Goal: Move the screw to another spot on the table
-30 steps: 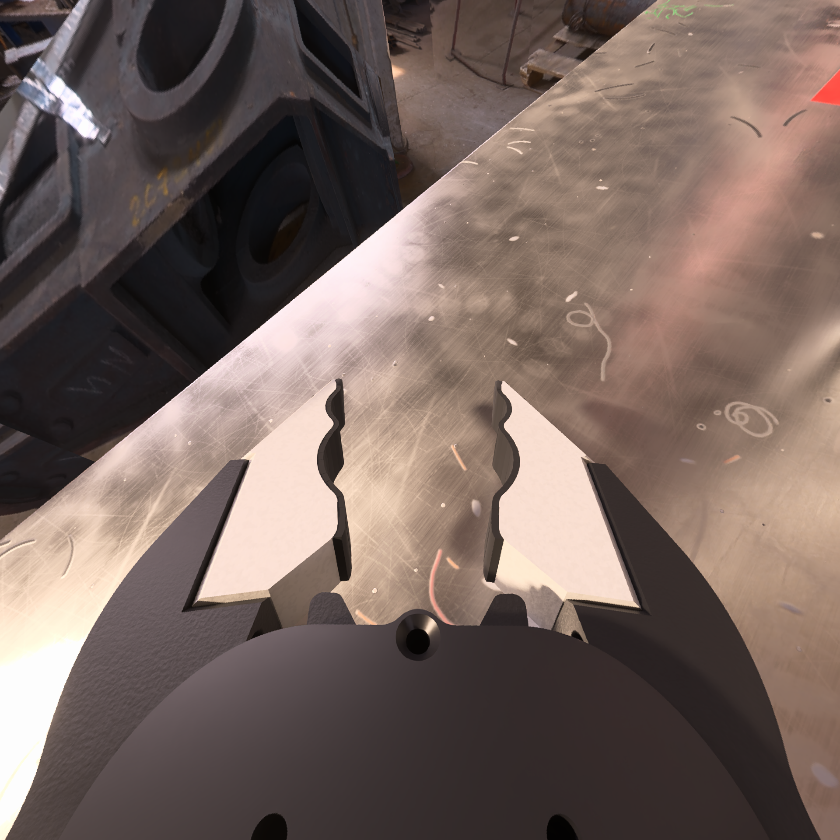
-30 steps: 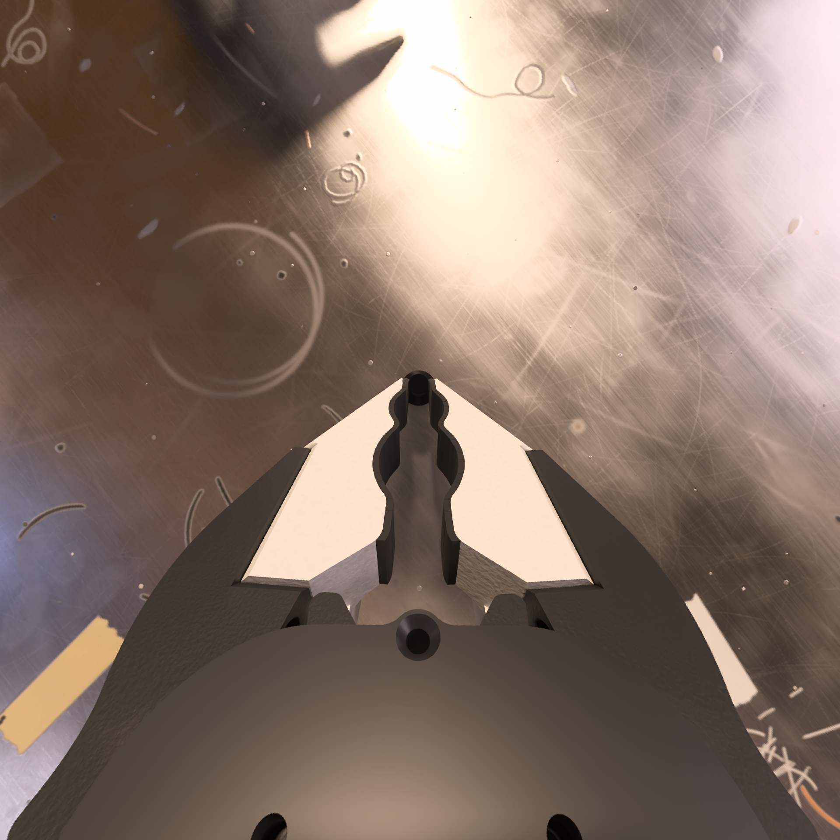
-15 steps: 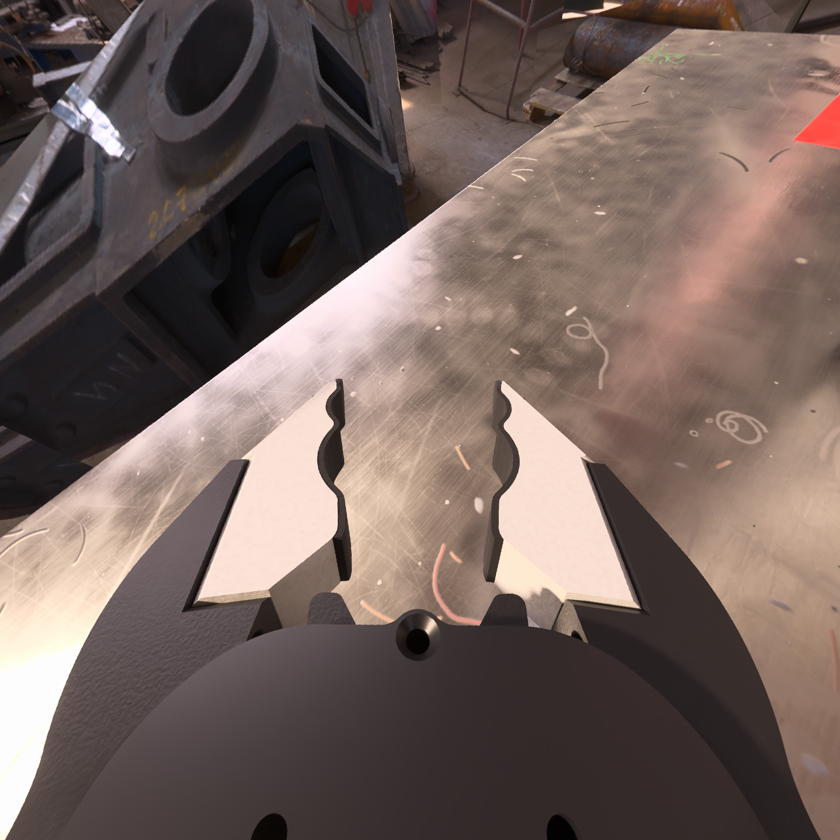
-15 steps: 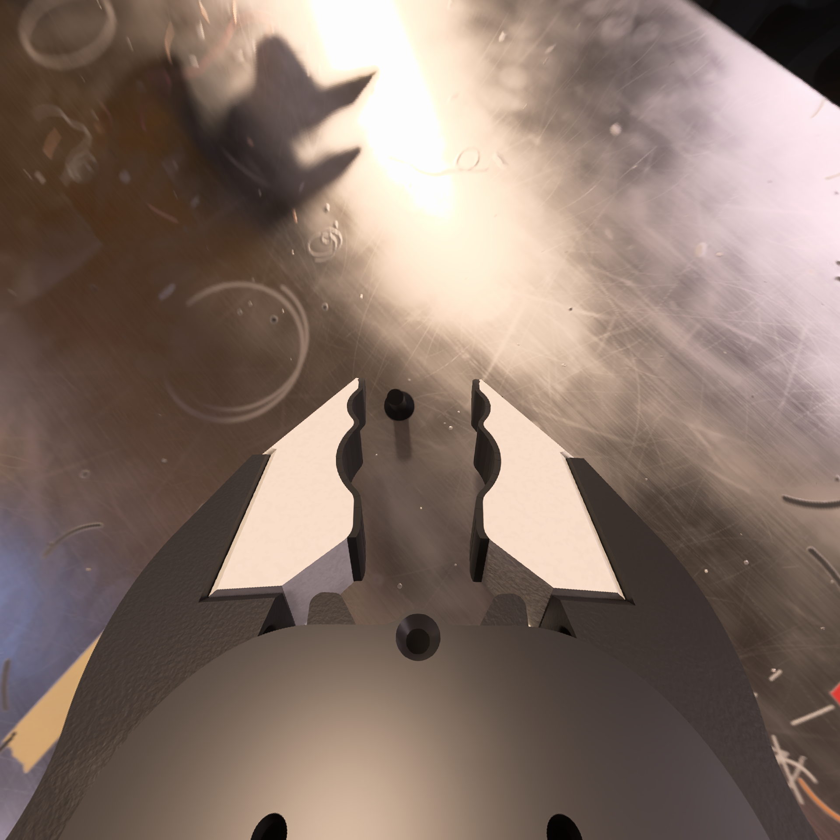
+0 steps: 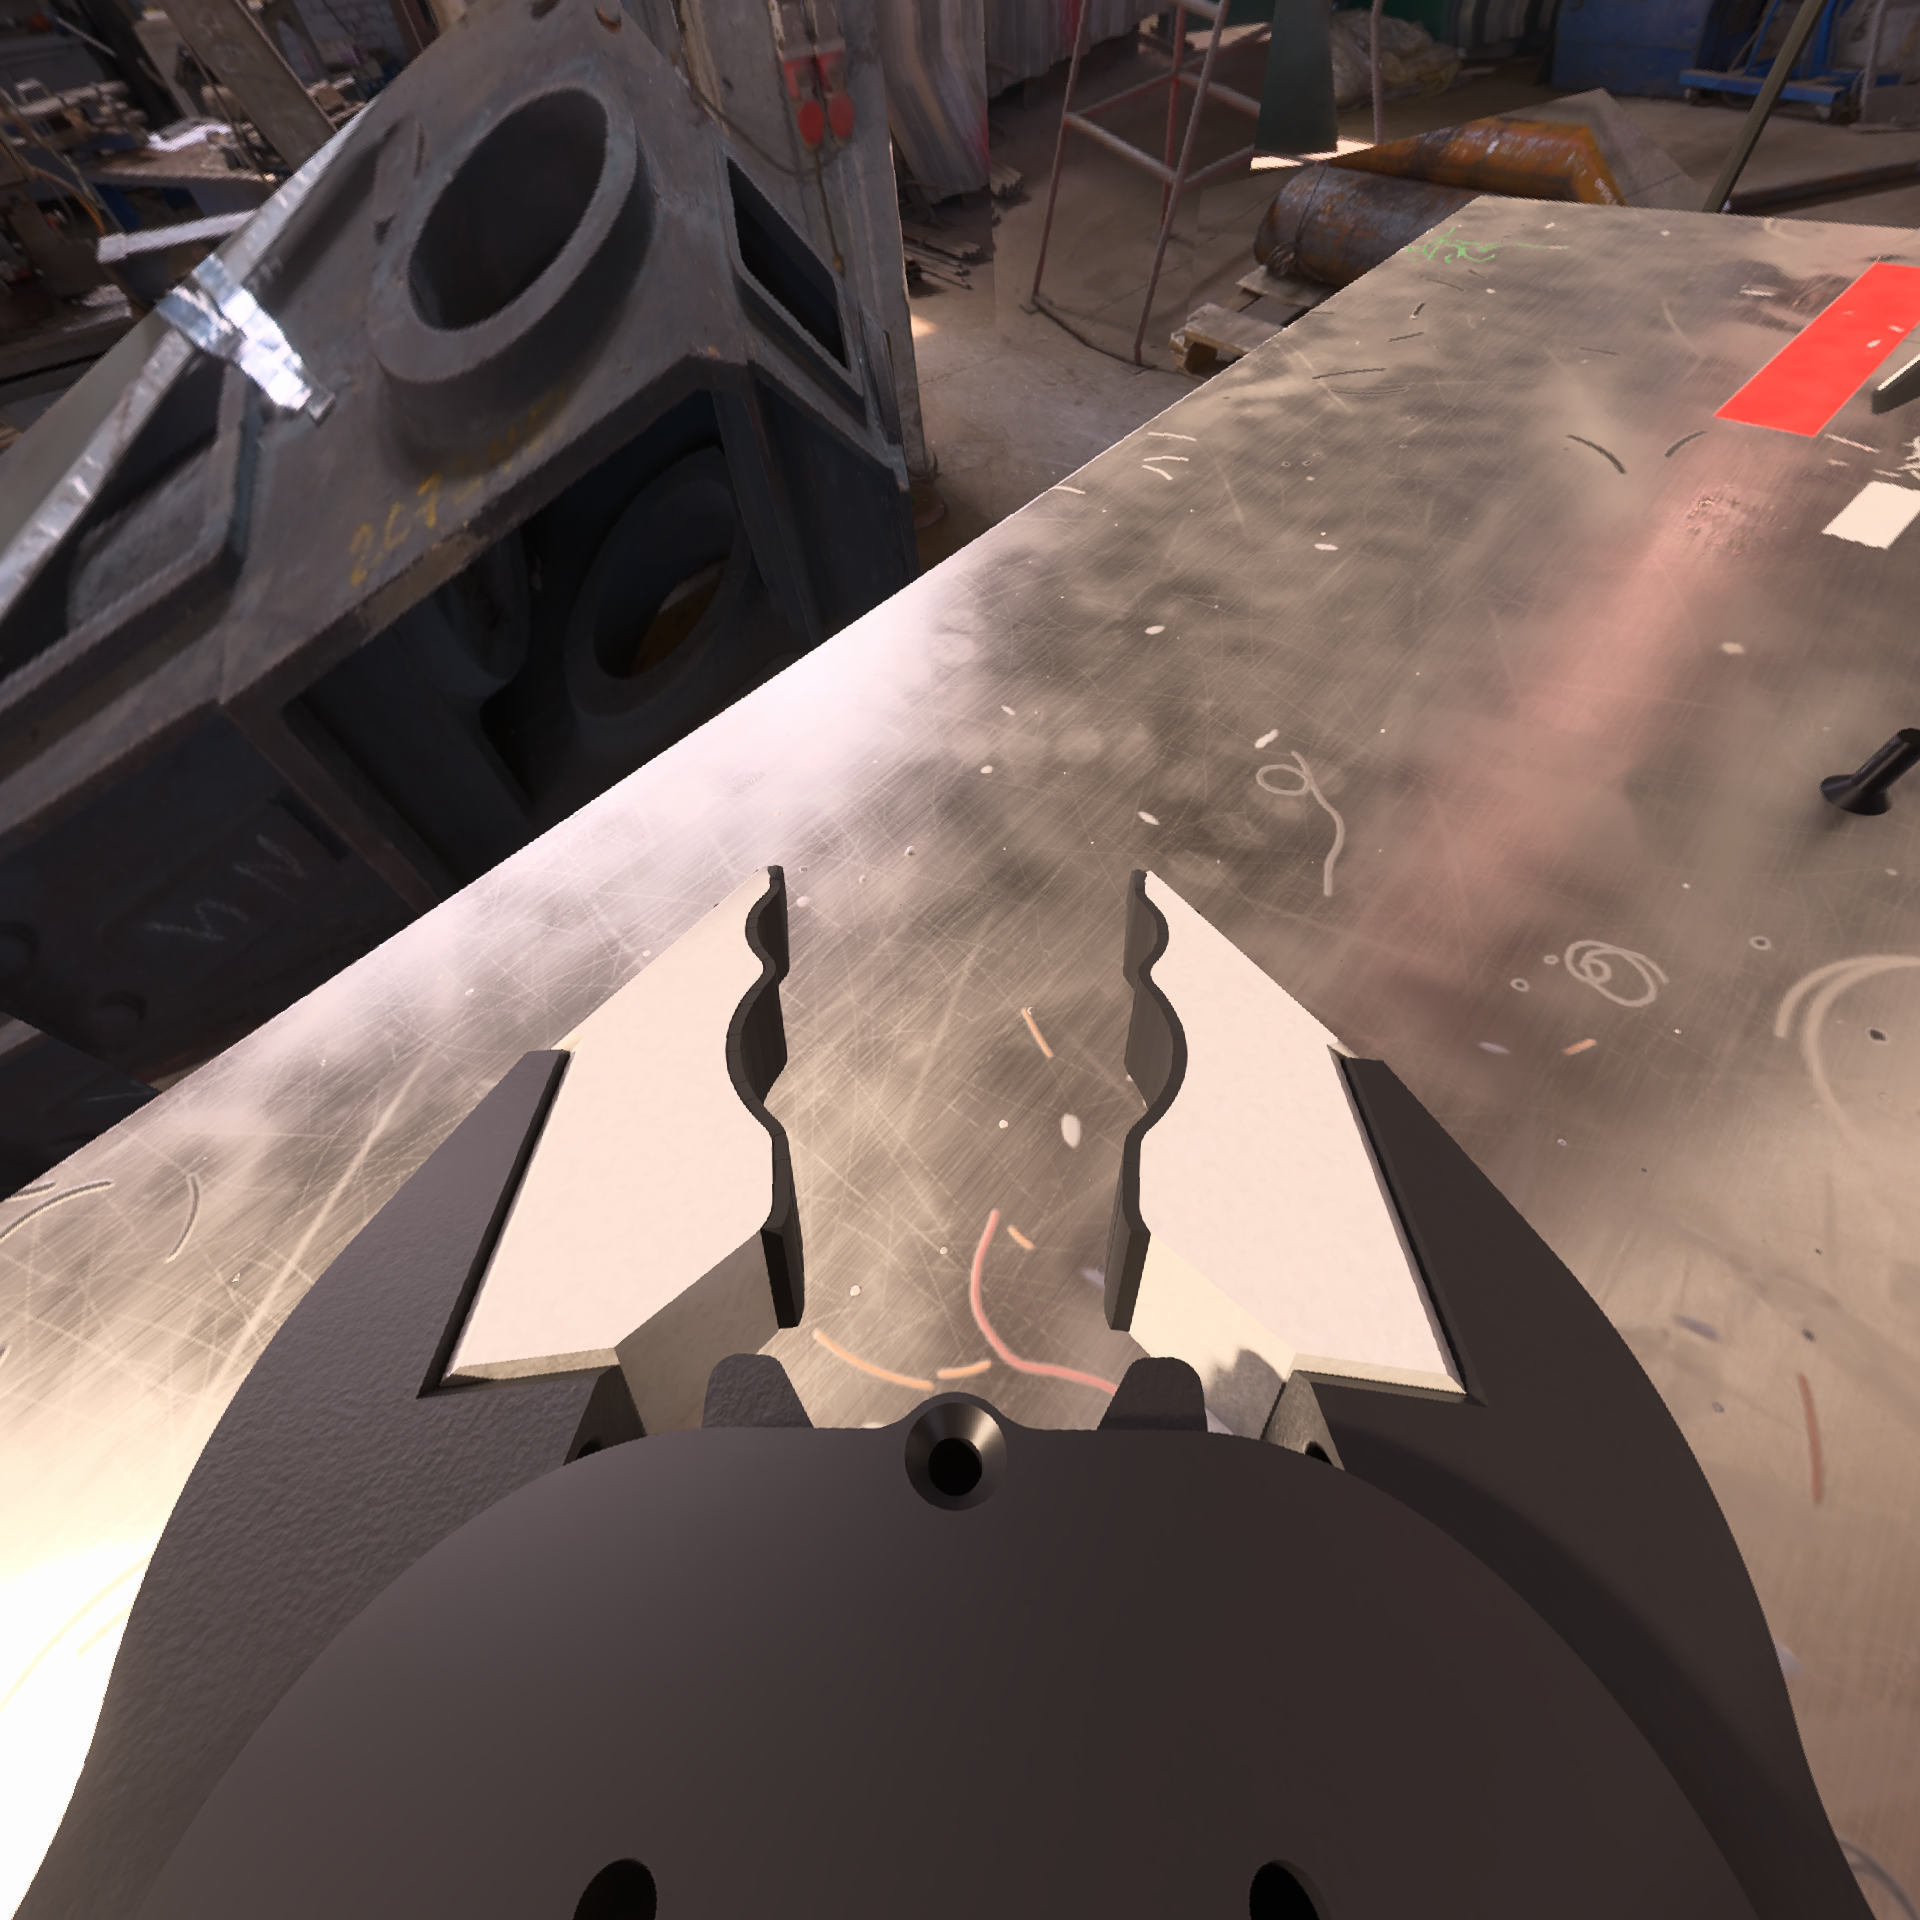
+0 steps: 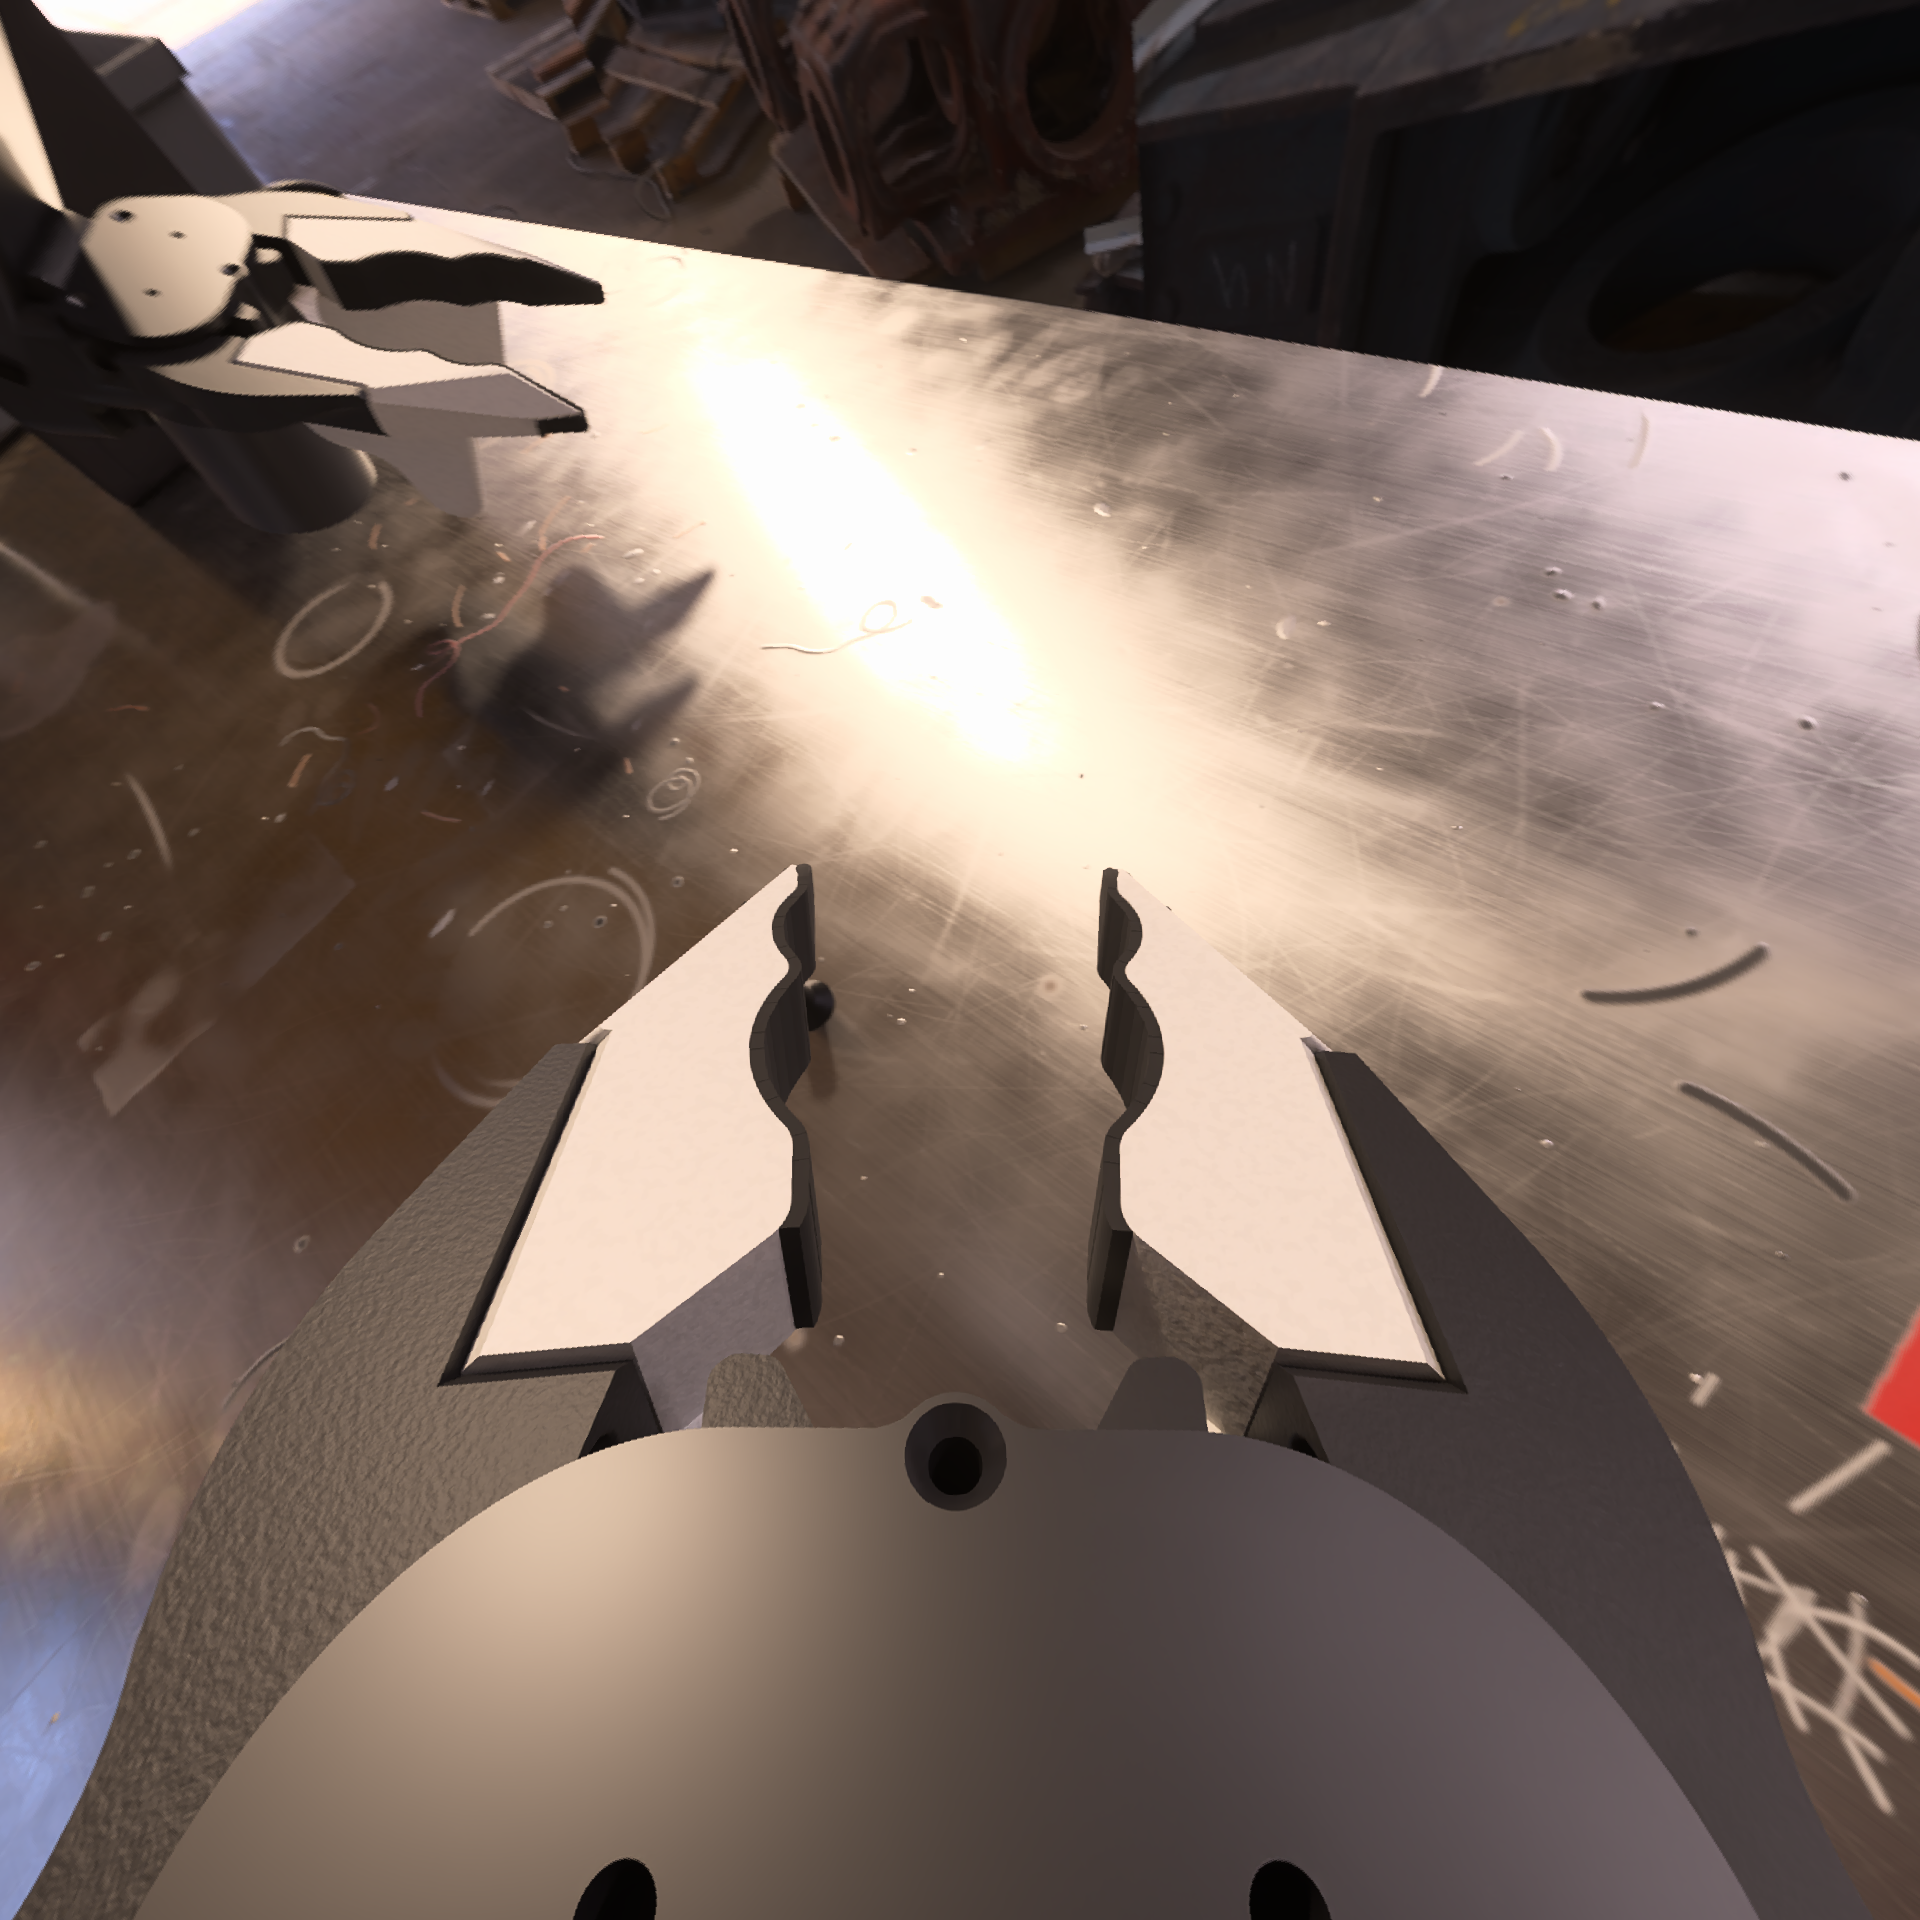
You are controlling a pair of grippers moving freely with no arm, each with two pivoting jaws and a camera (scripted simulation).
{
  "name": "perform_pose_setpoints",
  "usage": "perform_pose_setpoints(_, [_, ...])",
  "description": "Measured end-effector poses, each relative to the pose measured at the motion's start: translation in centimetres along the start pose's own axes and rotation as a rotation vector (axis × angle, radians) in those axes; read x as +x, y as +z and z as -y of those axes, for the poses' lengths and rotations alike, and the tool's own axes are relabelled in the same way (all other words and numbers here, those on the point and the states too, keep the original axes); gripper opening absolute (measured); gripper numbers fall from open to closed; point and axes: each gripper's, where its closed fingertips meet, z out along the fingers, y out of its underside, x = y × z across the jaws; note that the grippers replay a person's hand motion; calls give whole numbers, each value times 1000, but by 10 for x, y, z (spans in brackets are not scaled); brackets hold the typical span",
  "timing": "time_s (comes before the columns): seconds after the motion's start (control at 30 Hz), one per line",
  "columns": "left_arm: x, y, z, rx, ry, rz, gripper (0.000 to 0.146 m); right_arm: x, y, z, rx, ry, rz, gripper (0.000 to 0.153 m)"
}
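Observation:
The screw [image 6: 821, 1003] is small and dark. It rests on the scratched metal table [image 6: 1351, 644], free of any grip, just inside my right gripper's left finger, which hides part of it. My right gripper [image 6: 956, 878] is open and empty above the table. The screw also shows at the right edge of the left wrist view [image 5: 1873, 781], head down with its shaft leaning up to the right. My left gripper [image 5: 958, 878] is open and empty over the table [image 5: 1351, 644], well to the left of the screw. It also shows in the right wrist view [image 6: 587, 358].
A large dark steel casting [image 5: 416, 436] stands past the table's left edge. A red patch [image 5: 1829, 348] and a white tape piece [image 5: 1875, 514] lie flat at the far right. Another red patch [image 6: 1896, 1392] lies at the right edge.
My right gripper opened, let go of the screw and pulled back and up, leaving it on the table. My left gripper tilted up slightly, still open.

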Motion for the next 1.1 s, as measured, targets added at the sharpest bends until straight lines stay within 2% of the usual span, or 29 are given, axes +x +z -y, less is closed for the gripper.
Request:
perform_pose_setpoints(0.3, [2,1,-1,-7,10,-6,66,21,-1,2,-15,-12,-83,35])
perform_pose_setpoints(0.7, [3,6,-6,-48,1,-15,68,14,9,1,-59,-47,-157,35])
perform_pose_setpoints(0.77, [3,6,-6,-55,6,-12,68,9,17,6,-54,8,-204,33])
perform_pose_setpoints(0.93, [2,7,-7,-64,-2,-6,68,-13,55,16,-119,157,-215,29])
perform_pose_setpoints(1.0, [2,8,-8,-67,-8,-6,68,-21,71,19,-120,169,-187,30])
perform_pose_setpoints(1.1, [1,8,-8,-68,-9,-5,68,-21,80,12,-161,92,-253,31])
